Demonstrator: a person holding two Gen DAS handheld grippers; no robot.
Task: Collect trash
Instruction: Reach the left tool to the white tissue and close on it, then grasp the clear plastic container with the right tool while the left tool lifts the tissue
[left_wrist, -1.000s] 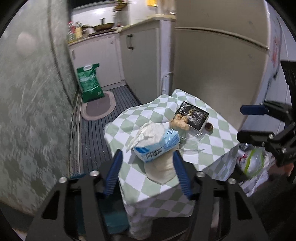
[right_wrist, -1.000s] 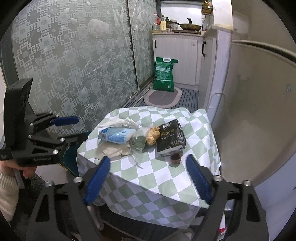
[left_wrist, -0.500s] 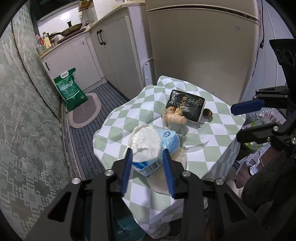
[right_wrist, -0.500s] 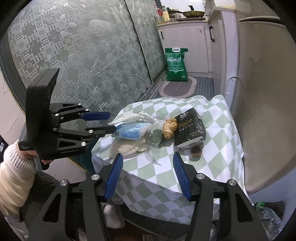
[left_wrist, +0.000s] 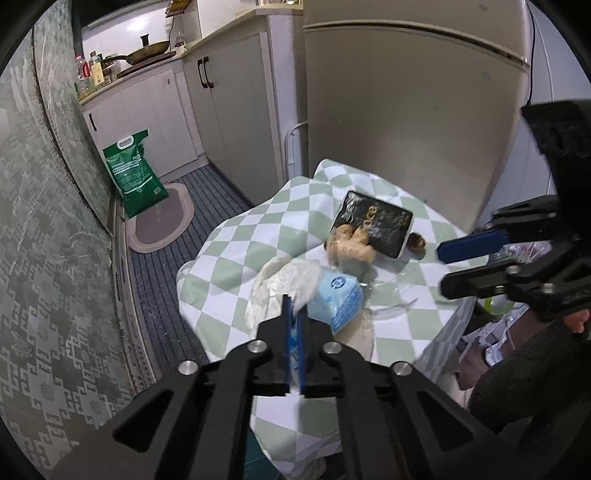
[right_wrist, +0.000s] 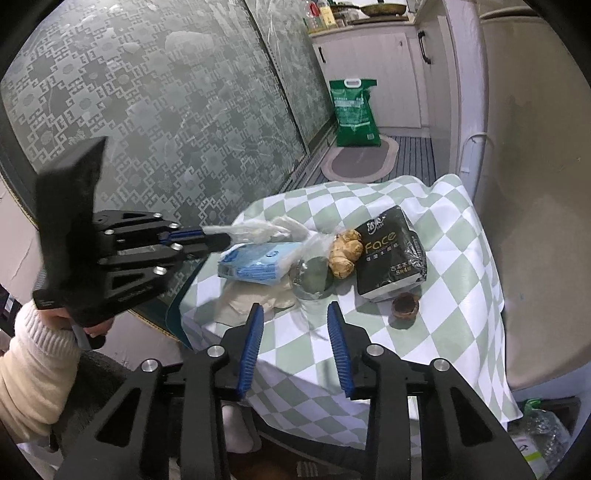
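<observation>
Your left gripper (left_wrist: 294, 325) is pinched tight on the thin white plastic bag (left_wrist: 284, 284) at the left side of the small table (left_wrist: 236, 243), the one with the green and white checked cloth. The bag is soft, crinkly and see-through white, and it lies partly over the blue tissue pack (right_wrist: 255, 260). That is where things could go wrong: I think a hard pull could drag the blue pack along and drop it off the table edge, because the bag and pack are touching. The thin plastic could also tear or slip out, since you hold only a small bit of it. Just right of the pack sits a clear bag (right_wrist: 312, 273) with something dark green inside, and a piece of ginger (right_wrist: 345, 253) touches it. Next comes the black tissue pack (right_wrist: 393, 256), and a small brown shell (right_wrist: 404, 305) sits just in front of it. A swinging bag could knock the shell away, as it looks light. Your right gripper (right_wrist: 295, 339) is open, holds nothing, and hangs over the near side of the table, apart from all these things. Beside the table, low on the right, you can see some more plastic (right_wrist: 543, 435), but it is too blurry to tell what it is.
</observation>
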